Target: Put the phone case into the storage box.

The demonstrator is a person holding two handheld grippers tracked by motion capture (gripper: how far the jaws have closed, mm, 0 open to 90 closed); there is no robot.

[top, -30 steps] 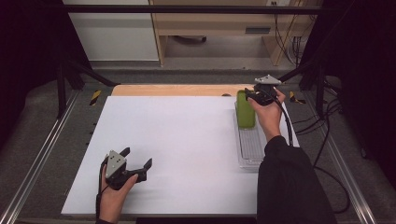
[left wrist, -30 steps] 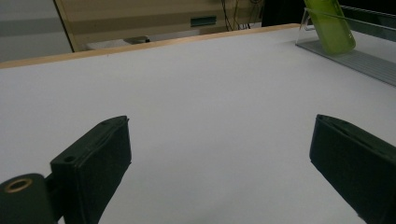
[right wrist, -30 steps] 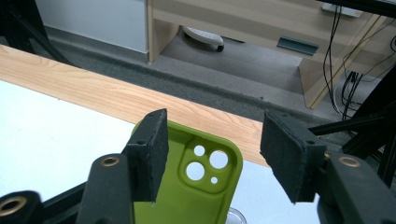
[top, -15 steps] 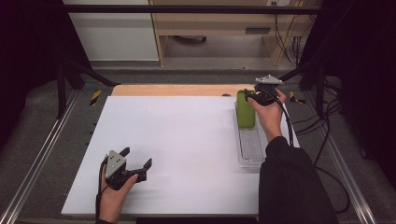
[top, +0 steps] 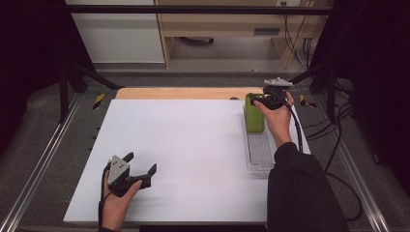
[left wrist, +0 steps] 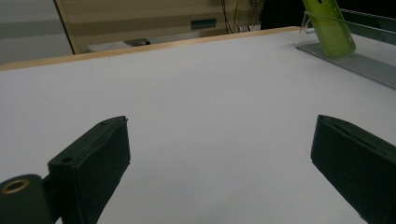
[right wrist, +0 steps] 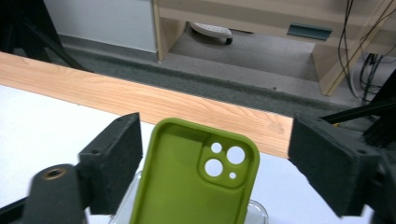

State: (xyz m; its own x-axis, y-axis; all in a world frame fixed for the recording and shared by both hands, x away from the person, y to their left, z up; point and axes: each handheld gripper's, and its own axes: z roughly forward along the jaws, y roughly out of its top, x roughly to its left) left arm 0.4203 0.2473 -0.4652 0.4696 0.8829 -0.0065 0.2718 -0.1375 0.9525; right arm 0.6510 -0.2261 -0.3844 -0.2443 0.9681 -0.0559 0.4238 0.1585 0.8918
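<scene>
High view shows the right gripper (top: 265, 100) at the far right part of the white table (top: 193, 145), at the top edge of a green phone case (top: 254, 114) which stands leaning in the far end of a clear ribbed tray (top: 260, 153). The jaws of this gripper have just been opening, and in the right gripper view the two black pads (right wrist: 116, 156) now stand wide on each side of the phone case (right wrist: 196, 182), with a visible gap on both sides, so nothing is held any more. The case does not look different in its place compared with the two earlier pictures; it leans on the tray wall as before, with the camera holes on top. I judge from this that the case is now released and rests by itself in the tray, so the placing step is probably finished and the hand can go back, carefully, not to push the case over. The left gripper (top: 139, 164) rests near the front left of the table, wide open and empty, well apart from the tray; in the left gripper view the case (left wrist: 329, 25) and tray (left wrist: 359, 63) appear far away.
</scene>
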